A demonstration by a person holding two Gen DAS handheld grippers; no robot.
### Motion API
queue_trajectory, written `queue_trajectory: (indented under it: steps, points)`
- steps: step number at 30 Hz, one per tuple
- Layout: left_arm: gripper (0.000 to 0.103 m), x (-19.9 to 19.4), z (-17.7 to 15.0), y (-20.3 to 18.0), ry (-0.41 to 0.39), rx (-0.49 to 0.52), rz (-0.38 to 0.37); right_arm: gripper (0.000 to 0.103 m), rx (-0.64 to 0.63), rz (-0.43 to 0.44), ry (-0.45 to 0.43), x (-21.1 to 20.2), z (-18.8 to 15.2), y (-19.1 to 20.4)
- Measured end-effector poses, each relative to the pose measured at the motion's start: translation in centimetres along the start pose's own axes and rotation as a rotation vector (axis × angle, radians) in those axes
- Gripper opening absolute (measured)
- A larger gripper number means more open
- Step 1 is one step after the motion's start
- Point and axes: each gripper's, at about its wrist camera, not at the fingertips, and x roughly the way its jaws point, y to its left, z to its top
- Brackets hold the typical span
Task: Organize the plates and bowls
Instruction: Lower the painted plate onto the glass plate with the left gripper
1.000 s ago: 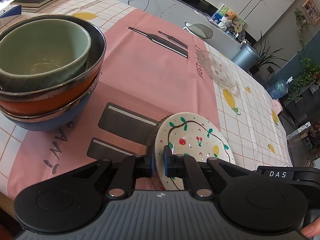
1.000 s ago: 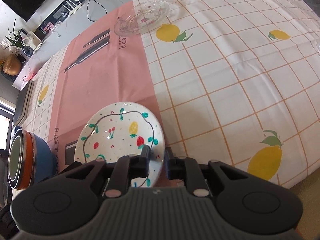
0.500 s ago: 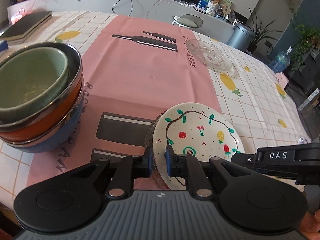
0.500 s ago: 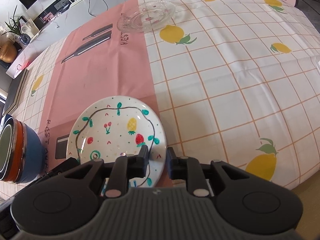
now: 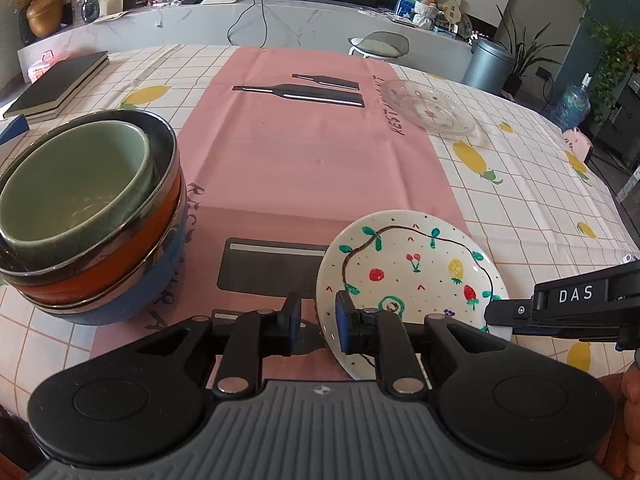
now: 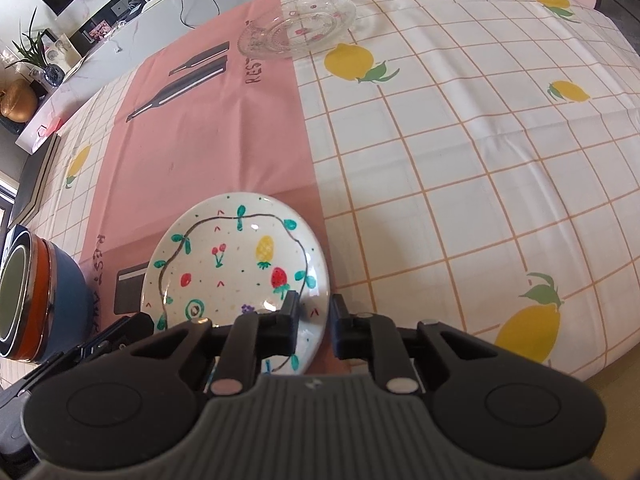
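The painted plate [image 5: 412, 276], white with cherries, a pineapple, strawberries and a dark vine line, sits near the front edge of the bench [image 5: 532, 184], at the lower end of the pink runner [image 5: 316, 148].

In the left wrist view the left hand-held gripper [image 5: 318, 322] straddles the plate's rim at about 7 o'clock on the plate. Its jaws are opening: the outer finger stands clear over the runner, with a visible gap to the rim, while the inner finger lies over the plate's face. The pads do not press the rim.

In the right wrist view the right hand-held gripper [image 6: 314, 322] sits at about 5 o'clock on the same plate [image 6: 240, 268]. Its jaws are closing at a narrow setting, one finger over the plate's inside and the other just outside, with the rim between them; they look pinched on it, and that edge appears raised a little off the cloth. Its body reaches in at 3 o'clock in the left wrist view.

The stack of bowls [image 5: 88, 220], green inside orange inside blue, stands at 9 o'clock from the plate, well apart. The clear glass plate [image 5: 428, 106] lies at 12 o'clock, far across the bench, half on the runner and half on the lemon-print cloth.
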Motion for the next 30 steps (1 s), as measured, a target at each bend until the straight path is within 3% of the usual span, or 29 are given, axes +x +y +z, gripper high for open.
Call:
queue_trajectory:
  steps: [2,6,9,14,20,30]
  points:
    - [0.03,0.1,0.0,0.4,0.009,-0.022,-0.01,0.014,0.004,0.001,-0.003,0.0,0.0,0.0]
    - [0.03,0.7,0.1,0.9,0.043,-0.056,-0.053,0.014,0.0,-0.003,-0.014,0.0,0.0,0.0]
    - [0.023,0.9,0.1,0.8,0.055,-0.064,-0.08,0.015,-0.01,-0.003,-0.012,0.0,0.0,0.0]
    - [0.022,0.9,0.1,0.7,0.055,-0.056,-0.07,0.02,-0.013,0.003,-0.005,0.1,0.0,0.1]
    - [0.023,-0.1,1.1,0.7,0.004,-0.056,-0.049,0.02,0.062,0.026,-0.073,-0.9,0.0,-0.9]
    - [0.023,0.8,4.7,-0.3,-0.035,-0.091,-0.134,0.023,0.227,0.146,-0.171,-1.1,2.4,-3.0]
